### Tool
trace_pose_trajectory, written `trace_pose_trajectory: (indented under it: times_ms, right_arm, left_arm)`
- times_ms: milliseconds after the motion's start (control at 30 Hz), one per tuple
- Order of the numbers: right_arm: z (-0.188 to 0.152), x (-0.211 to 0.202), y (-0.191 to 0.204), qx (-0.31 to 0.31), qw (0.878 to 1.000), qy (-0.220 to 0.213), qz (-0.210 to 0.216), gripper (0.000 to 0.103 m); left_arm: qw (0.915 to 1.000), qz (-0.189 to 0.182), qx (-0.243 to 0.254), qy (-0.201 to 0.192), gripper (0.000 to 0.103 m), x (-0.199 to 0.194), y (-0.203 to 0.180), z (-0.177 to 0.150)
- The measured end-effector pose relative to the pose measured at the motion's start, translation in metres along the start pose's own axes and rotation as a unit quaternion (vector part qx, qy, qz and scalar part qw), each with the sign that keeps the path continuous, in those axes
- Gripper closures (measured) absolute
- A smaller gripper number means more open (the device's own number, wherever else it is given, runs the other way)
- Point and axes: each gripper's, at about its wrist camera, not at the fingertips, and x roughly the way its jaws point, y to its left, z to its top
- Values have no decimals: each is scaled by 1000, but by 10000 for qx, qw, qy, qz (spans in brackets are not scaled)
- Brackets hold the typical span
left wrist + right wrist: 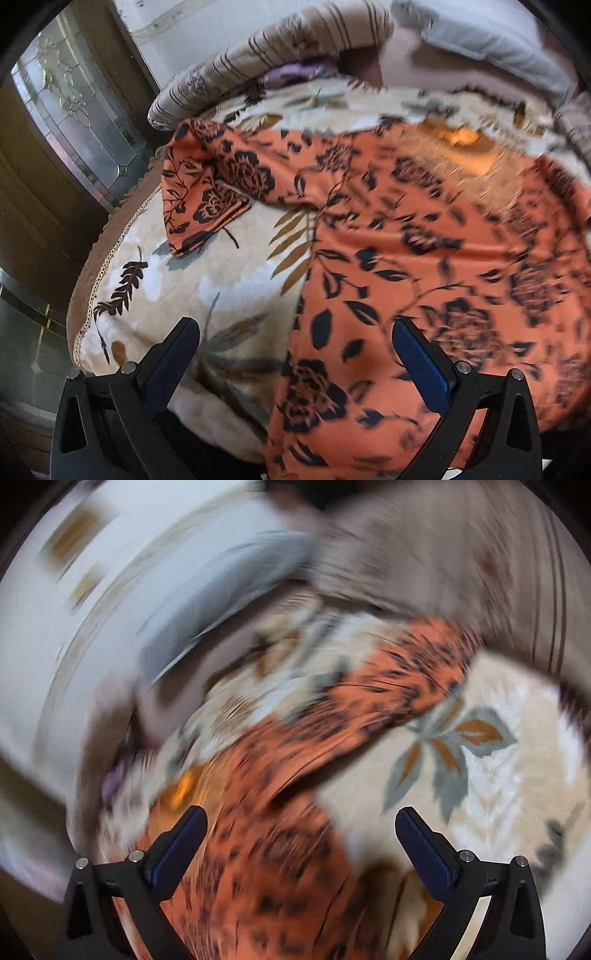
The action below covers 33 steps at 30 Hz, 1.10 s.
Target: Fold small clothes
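Orange floral garment [424,258] lay spread on a leaf-patterned bedspread [177,295], one sleeve [207,184] stretched toward the far left near a striped pillow [258,55]. Left gripper [295,347] hovered over the garment's near left edge, fingers wide apart and empty. Right gripper [301,834], its view blurred, also stood apart above the garment, holding nothing.
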Motion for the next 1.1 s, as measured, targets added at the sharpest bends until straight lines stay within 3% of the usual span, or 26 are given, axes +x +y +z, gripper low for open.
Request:
trace_pose_trajectory:
  times_ms: [33,67,133,200,267,333,433,467,500,567,700,800,833,967,1033,1067,1100]
  right_arm:
    - [11,9,-14,326,9995,31,5,3]
    - [26,22,-35,906,9959,80,6,11]
    - [47,40,-68,1815,9833,35,116,17]
    - [59,52,-88,2201,9755,-52,-14,24]
    - [73,63,-104,2635,9643,-126,223,25]
    - [87,67,-104,2632,9635,-320,367,27]
    - [104,93,-108,2499,9677,-228,228,56]
    - [107,100,-108,2452,9691,-225,156,78]
    - [107,105,-110,2475,9686,-212,126,87]
    - [109,103,-103,2466,9685,-298,174,90]
    - [106,78,-21,1297,9875,-409,793,92]
    - [82,64,60,264,9863,-173,1620,92]
    - [64,63,92,-102,9805,25,1963,92]
    - [-8,85,172,-934,9555,936,2636,90]
    - [-50,103,202,-1299,9404,1498,2762,88]
    - [-72,111,214,-1463,9312,1819,2798,84]
    - [-93,118,225,-1611,9203,2145,2849,67]
  left_arm:
    - [10000,49,35,75,0,11,-1,2]
    - [9998,58,42,172,0,20,-2,4]
    - [9993,-15,-22,363,0,38,-3,8]
    - [9976,-76,-146,673,0,56,-4,10]
    - [9956,-136,-209,905,0,70,-6,10]
    - [9948,-227,-338,936,0,75,-5,9]
    - [9923,-431,-614,984,0,82,1,7]
    - [9900,-576,-780,1022,0,86,6,5]
    - [9871,-719,-970,1050,0,89,11,2]
    - [9876,-792,-994,916,0,88,13,-1]
    - [9896,-702,-987,771,0,87,9,-6]
    - [9898,-689,-1027,709,0,86,8,-9]
    - [9897,-702,-1010,733,0,84,7,-12]
    - [9876,-807,-683,1162,0,82,15,-3]
    - [9918,-550,-591,988,0,69,18,2]
    - [9944,-429,-529,810,0,60,19,4]
    - [9960,-398,-453,655,0,51,20,5]
